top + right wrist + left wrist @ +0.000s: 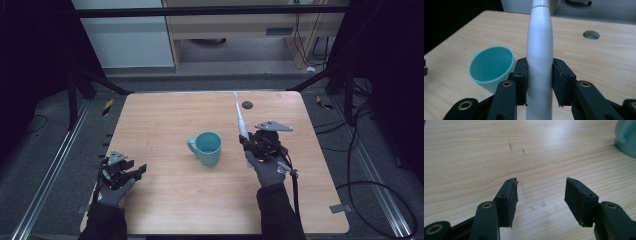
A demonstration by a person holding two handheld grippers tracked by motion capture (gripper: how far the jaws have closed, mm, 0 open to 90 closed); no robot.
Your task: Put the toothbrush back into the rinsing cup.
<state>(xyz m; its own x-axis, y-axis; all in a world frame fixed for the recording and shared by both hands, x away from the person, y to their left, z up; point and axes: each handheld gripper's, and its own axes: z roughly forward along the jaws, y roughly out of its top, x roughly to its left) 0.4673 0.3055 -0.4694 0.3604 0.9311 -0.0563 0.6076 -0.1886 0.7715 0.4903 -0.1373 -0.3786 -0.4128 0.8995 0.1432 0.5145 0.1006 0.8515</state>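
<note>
Toothbrush (539,57) clamped in my right gripper's (539,82) fingers beside the teal mug (207,147) mid-worktop (165,120); left gripper (540,195) fingers apart near left edge.

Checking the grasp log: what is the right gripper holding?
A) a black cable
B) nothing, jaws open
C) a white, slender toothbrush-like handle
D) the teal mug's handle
C: in the right gripper view the right gripper has its jaws pressed on both sides of the white handle, with the teal mug standing apart beside it.

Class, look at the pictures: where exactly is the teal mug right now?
In the high view, the teal mug stands upright near the middle of the wooden table, just left of the right gripper, which is clamped on a white wand-like tool.
</note>
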